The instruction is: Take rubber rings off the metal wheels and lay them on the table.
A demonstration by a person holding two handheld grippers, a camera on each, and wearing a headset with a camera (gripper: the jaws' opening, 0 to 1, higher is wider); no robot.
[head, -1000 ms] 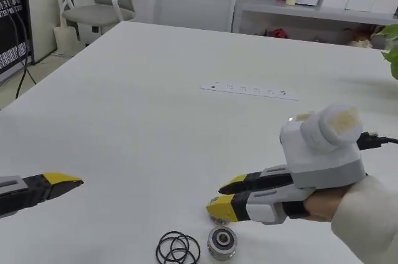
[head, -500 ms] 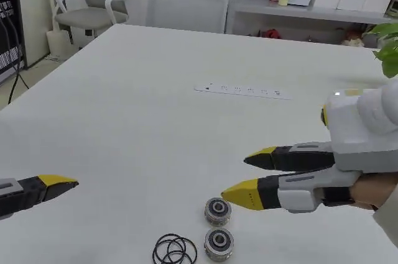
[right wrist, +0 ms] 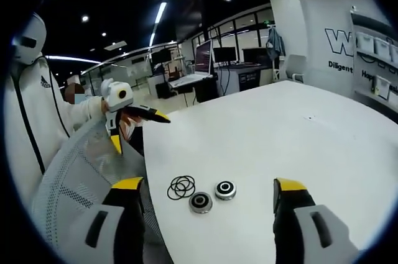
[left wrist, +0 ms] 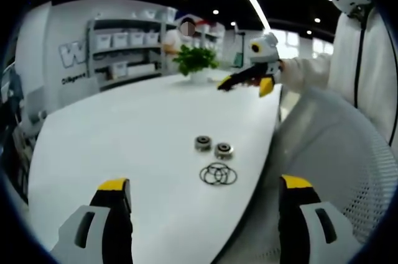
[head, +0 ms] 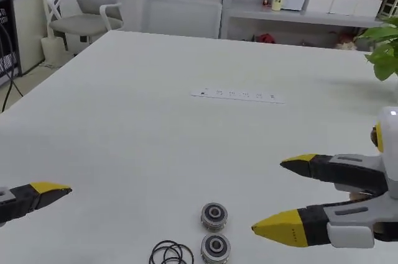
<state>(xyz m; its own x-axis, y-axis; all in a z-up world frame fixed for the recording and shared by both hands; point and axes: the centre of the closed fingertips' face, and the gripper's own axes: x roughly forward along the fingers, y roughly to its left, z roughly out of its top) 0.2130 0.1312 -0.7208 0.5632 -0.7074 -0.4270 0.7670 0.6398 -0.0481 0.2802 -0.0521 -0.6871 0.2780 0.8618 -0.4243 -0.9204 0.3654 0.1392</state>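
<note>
Two wheels (head: 214, 214), one bunch of rings (head: 170, 254), one power strip (head: 237, 95).
The wheels lie between the left tongs (right wrist: 140, 132) and the right tongs (head: 268, 197), closer to the right tongs, with the second wheel (head: 215, 247) just beside the first. The rings number about four; they overlap, so the exact count is uncertain. They sit in one bunch just beside the wheels, on the side of the left tongs. The single power strip lies on the worktop (head: 124, 121) well beyond both tongs. The tongs themselves number two.
</note>
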